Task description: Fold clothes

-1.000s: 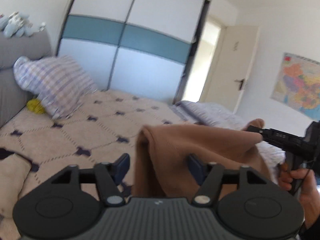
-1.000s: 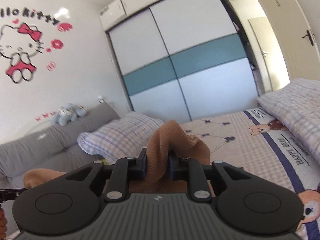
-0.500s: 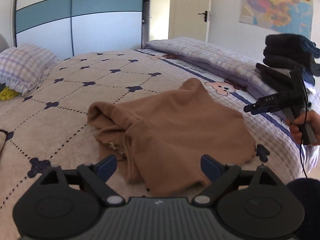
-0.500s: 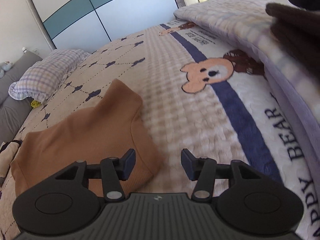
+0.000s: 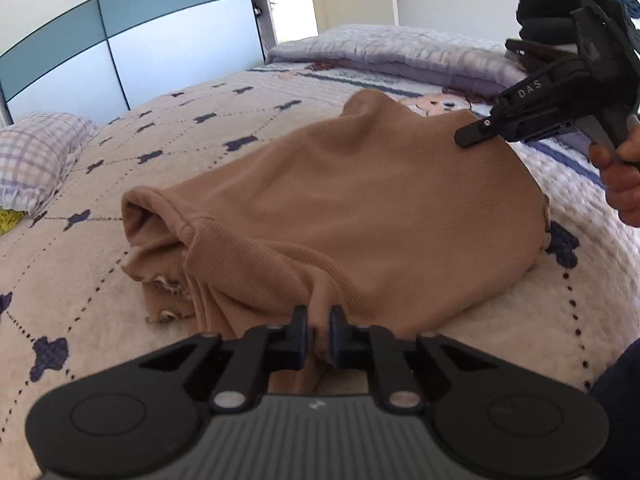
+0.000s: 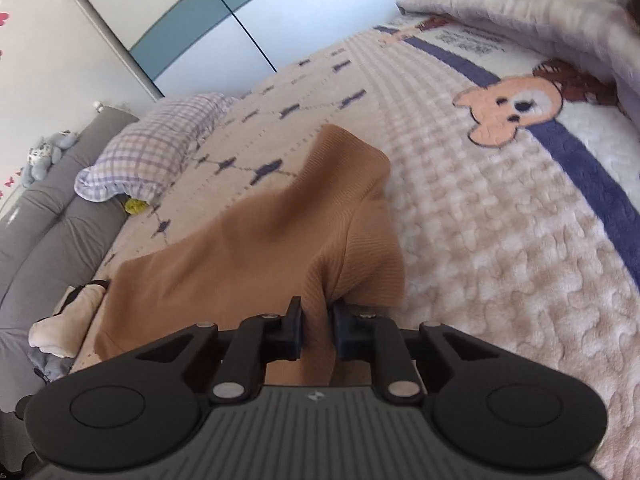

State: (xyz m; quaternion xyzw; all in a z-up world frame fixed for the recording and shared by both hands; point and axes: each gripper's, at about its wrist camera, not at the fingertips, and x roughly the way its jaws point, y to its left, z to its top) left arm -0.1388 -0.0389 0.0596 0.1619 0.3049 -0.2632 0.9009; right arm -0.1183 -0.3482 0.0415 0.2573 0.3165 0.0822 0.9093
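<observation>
A brown ribbed sweater (image 5: 360,200) lies crumpled on the patterned bedspread (image 5: 168,128). My left gripper (image 5: 318,328) sits at the sweater's near edge; its jaws are closing, and a fold of the brown cloth is pinched between the pads. In the right wrist view my right gripper (image 6: 318,320) has its jaws closing the same way on a raised fold of the sweater (image 6: 260,232). The left wrist view also shows the right gripper (image 5: 468,138), held in a hand (image 5: 616,176), with its tip on the sweater's far right side.
A checked pillow (image 6: 152,152) and a grey headboard (image 6: 52,208) stand at the bed's head. A lilac quilt (image 5: 400,52) and a stack of dark folded clothes (image 5: 560,4) lie at the right. A beige cloth (image 6: 68,316) lies left of the sweater.
Both grippers have come down from above the sweater and gone from wide open to closed on folds at its near edge. A second ago the sweater hung in the air.
</observation>
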